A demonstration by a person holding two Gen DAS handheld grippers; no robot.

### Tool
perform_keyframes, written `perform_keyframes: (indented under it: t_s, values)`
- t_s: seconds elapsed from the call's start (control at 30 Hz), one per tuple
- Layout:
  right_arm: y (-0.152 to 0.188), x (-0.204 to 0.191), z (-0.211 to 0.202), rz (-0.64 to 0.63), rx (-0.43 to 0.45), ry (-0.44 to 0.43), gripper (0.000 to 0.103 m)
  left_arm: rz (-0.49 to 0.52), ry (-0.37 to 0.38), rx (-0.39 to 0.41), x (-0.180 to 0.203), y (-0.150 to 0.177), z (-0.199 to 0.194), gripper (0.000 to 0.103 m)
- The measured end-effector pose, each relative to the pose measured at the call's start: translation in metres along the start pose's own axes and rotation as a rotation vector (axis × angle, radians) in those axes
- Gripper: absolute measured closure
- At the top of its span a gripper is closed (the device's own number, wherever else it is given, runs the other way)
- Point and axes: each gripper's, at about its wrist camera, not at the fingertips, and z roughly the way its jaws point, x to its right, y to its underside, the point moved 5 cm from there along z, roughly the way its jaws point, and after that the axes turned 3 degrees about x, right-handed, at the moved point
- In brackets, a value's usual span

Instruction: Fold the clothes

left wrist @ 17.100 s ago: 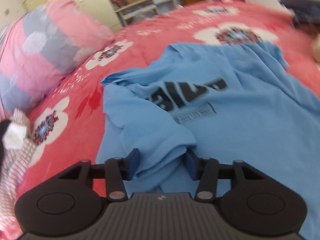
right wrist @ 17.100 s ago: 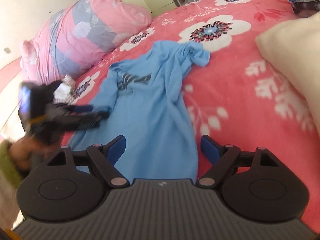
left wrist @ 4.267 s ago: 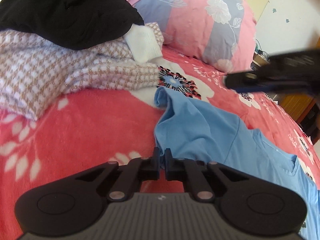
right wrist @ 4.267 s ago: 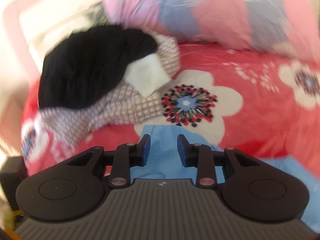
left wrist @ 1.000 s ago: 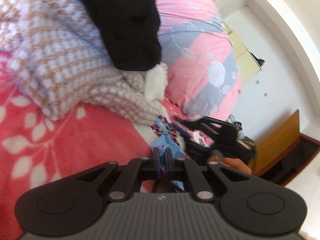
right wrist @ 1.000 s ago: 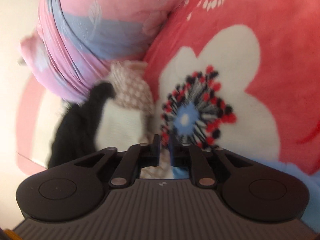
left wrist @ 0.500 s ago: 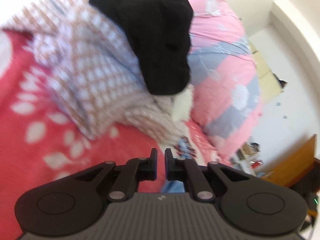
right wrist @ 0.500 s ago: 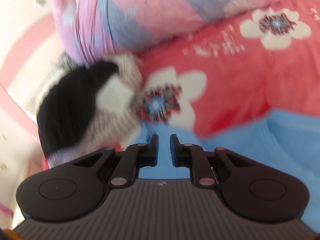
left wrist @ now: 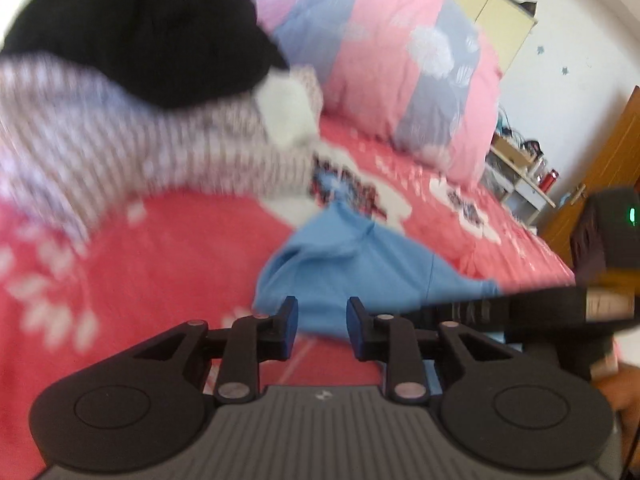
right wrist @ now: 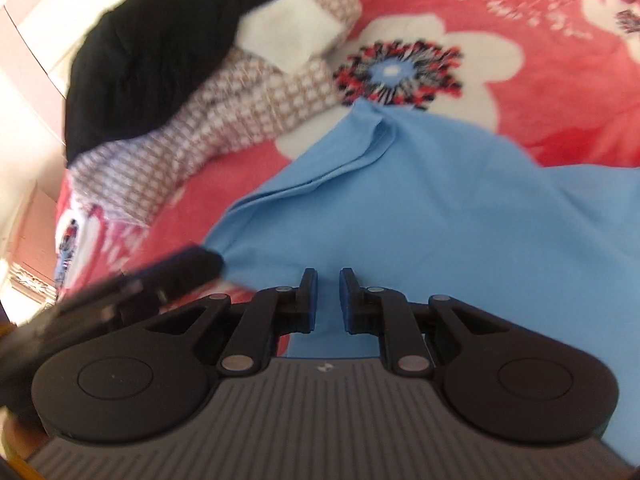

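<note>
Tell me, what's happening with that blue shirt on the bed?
A person is folding clothes with a hand-held gripper in each hand. The blue shirt lies on the red flowery blanket, one end laid out towards a big flower. The left hand-held gripper has just been opening and nothing is pinched in it. The right hand-held gripper hangs over the shirt, jaws slightly apart and empty. A checked garment and a black one wait nearby.

We see red floral bed [right wrist: 560,128]; blue shirt [right wrist: 440,200] on it, checked garment [right wrist: 248,120] just beside shirt.

Prob. home bedroom: bed w/ floral blanket [left wrist: 180,248], quilt [left wrist: 420,80], wardrobe [left wrist: 492,12].
</note>
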Motion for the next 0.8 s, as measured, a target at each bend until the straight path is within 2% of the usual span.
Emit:
perform_keyframes:
  t_s: [0.13, 0.23, 0.33, 0.4, 0.53, 0.67, 0.7, 0.73, 0.8]
  values:
    - [-0.027, 0.013, -0.002, 0.141, 0.097, -0.101, 0.091, 0.020, -0.007, 0.008, 0.001, -0.002, 0.003, 0.081]
    - [-0.042, 0.023, 0.003, 0.146, 0.105, -0.024, 0.091, 0.002, -0.017, 0.007, -0.002, -0.002, 0.004, 0.083]
    - [-0.050, 0.023, 0.029, 0.119, 0.048, 0.050, 0.091, 0.000, -0.039, 0.027, -0.004, -0.002, -0.001, 0.083]
    - [-0.065, 0.017, 0.042, 0.099, 0.076, 0.039, 0.091, 0.000, -0.050, 0.038, -0.006, -0.003, -0.001, 0.084]
    - [-0.108, 0.001, 0.051, 0.109, 0.208, -0.043, 0.091, -0.001, -0.058, 0.052, -0.007, -0.003, -0.002, 0.084]
    - [-0.123, 0.006, 0.017, 0.202, 0.316, -0.119, 0.091, -0.014, -0.074, 0.068, -0.011, -0.006, -0.007, 0.084]
    - [-0.120, 0.009, 0.007, 0.210, 0.317, -0.108, 0.091, -0.019, -0.090, 0.077, -0.013, -0.007, -0.009, 0.082]
    - [-0.116, 0.013, -0.003, 0.212, 0.304, -0.087, 0.091, -0.023, -0.120, 0.088, -0.017, -0.007, -0.010, 0.076]
    - [-0.097, 0.025, -0.027, 0.225, 0.279, -0.035, 0.091, -0.057, -0.152, 0.086, -0.028, -0.009, -0.010, 0.078]
